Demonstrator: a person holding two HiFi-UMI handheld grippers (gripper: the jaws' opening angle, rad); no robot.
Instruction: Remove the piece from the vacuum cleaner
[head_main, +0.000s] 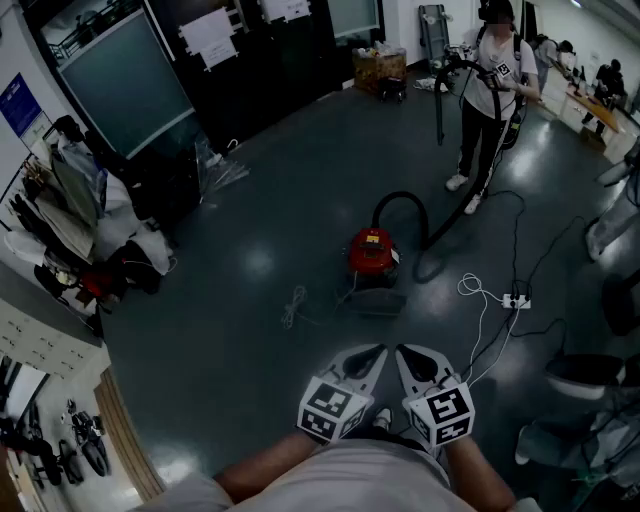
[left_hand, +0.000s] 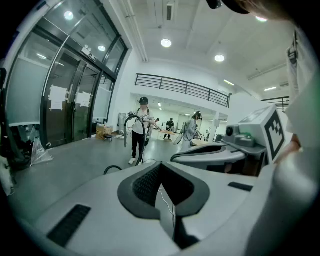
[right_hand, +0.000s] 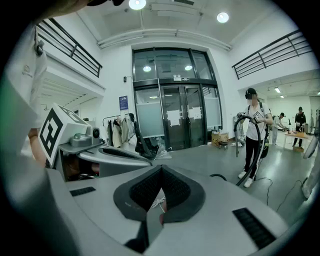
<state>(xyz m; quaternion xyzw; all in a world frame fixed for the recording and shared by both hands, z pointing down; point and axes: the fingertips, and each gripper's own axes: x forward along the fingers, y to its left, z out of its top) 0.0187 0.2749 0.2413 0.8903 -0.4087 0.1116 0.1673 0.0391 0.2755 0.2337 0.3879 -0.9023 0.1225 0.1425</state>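
I'm holding the left gripper (head_main: 375, 352) and the right gripper (head_main: 405, 353) clenched tight on nothing, side by side close to my body. The red vacuum cleaner (head_main: 372, 252) is sitting on the floor (head_main: 250, 300) well ahead of them. Its black hose (head_main: 402, 194) is running up to a standing person (head_main: 490, 90).

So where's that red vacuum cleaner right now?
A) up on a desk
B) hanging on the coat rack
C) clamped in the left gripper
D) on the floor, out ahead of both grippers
D: the red vacuum cleaner sits on the floor, well beyond the left gripper and right gripper, which are both shut with nothing in them.
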